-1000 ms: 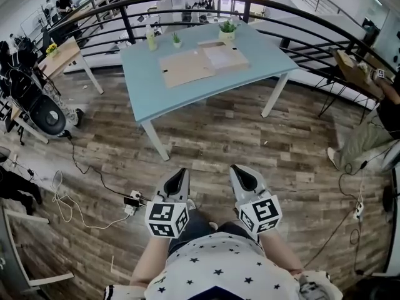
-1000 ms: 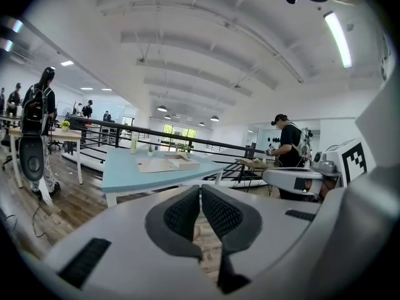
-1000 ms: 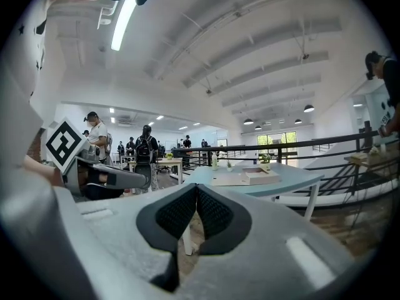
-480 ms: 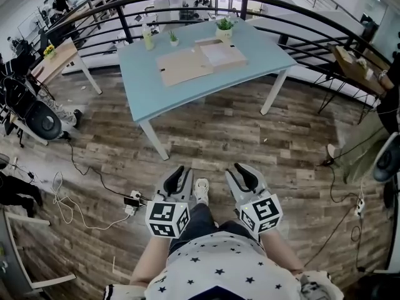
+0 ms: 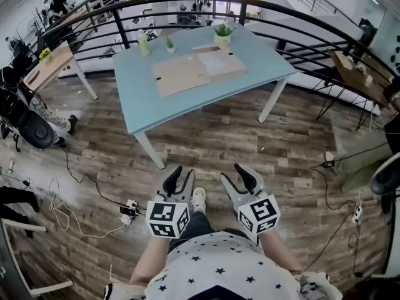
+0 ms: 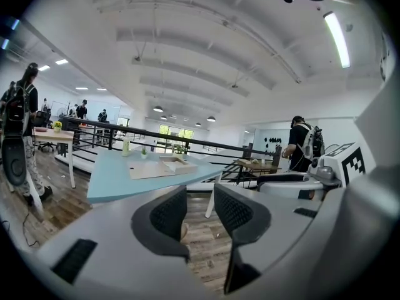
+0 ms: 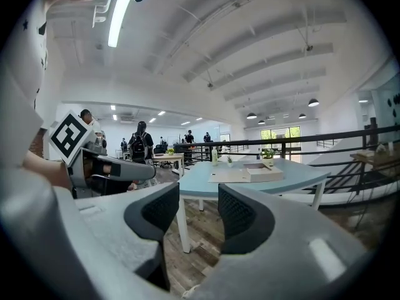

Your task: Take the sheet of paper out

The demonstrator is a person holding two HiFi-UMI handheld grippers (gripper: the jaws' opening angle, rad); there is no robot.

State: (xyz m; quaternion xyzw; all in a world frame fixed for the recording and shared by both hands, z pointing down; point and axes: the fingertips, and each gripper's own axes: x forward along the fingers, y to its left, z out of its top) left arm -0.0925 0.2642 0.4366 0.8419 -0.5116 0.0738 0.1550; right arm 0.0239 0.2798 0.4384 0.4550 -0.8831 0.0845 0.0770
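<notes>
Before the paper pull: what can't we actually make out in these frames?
- Sheet of paper: head view, too small to tell one sheet from a stack; both gripper views see the shallow box nearly edge-on, so its wall hides it.
- Flat cardboard: head view, anything beneath is covered.
- Bottle: label too small in every view.

Left tool, right tool — jaws just opened, empty — table nearer
</notes>
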